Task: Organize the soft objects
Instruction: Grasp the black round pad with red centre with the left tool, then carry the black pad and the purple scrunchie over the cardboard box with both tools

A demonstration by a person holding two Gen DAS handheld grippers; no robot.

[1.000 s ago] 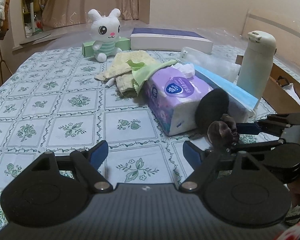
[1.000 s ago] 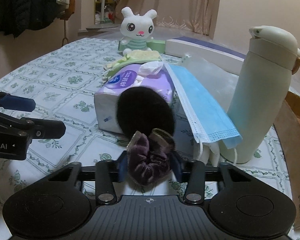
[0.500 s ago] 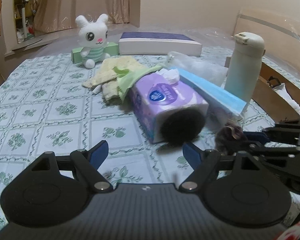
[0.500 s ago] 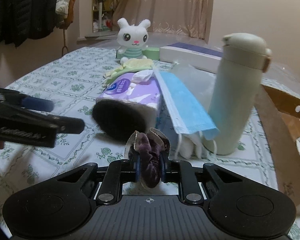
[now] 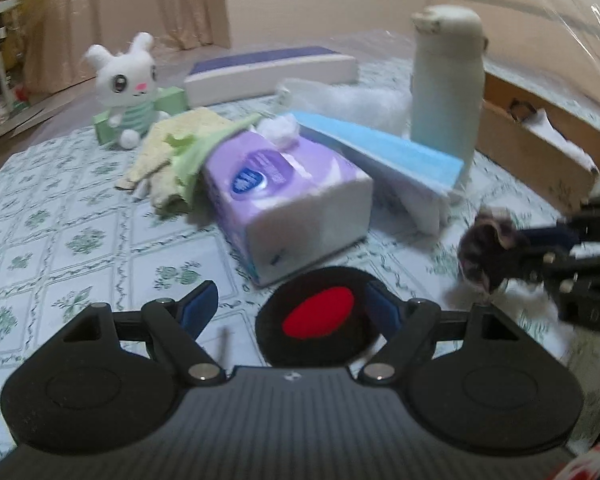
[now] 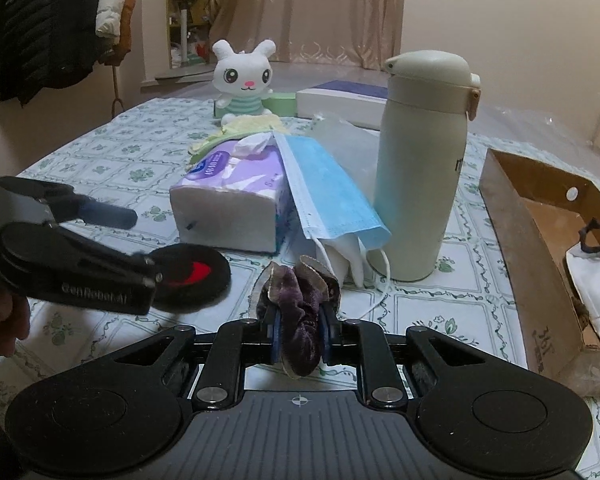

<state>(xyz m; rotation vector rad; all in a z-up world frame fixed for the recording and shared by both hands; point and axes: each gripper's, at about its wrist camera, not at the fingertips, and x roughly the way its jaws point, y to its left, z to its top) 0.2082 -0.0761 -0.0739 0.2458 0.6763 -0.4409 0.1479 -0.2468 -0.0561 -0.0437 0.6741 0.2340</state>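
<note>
**Soft goods on the patterned table, with both tools engaged**

Broadly, from largest to smallest.

Table (image 6: 100, 152): green-and-white patterned cloth, carrying every item below; a working surface for sorting.

Cardboard box (image 6: 540, 264): open-topped, at the table's right edge, white material already inside. Judged to be the collecting bin for the soft items, hence its place within reach of the right hand.

Flask (image 6: 420, 168): pale, upright, rigid; not a soft item, and it props the face mask.

Tissue pack (image 5: 288, 200): purple wrapper, lying on its side at the centre, one tissue pulled up at the top. Yellow-green cloths (image 5: 172, 160) are tucked against its far end.

Plush rabbit (image 6: 244, 80): seated upright at the far side, well apart from the tools, untouched.

Face mask (image 6: 328, 192): blue, leaning between tissue pack and flask, ear loops trailing onto the cloth.

Black round pad (image 5: 320, 316): red patch at its middle, lying flat just in front of the tissue pack, between the spread fingers of the left gripper (image 5: 296, 304). The right-hand finger looks close against its rim, the other stands well clear; no squeeze yet, so this reads as lining up for a pick.

Purple velvet scrunchie (image 6: 300, 304): pinched in the right gripper (image 6: 300, 332), whose jaws have just been closing on it. It is bunched upward and clear of the table, presumably bound for the box.
</note>
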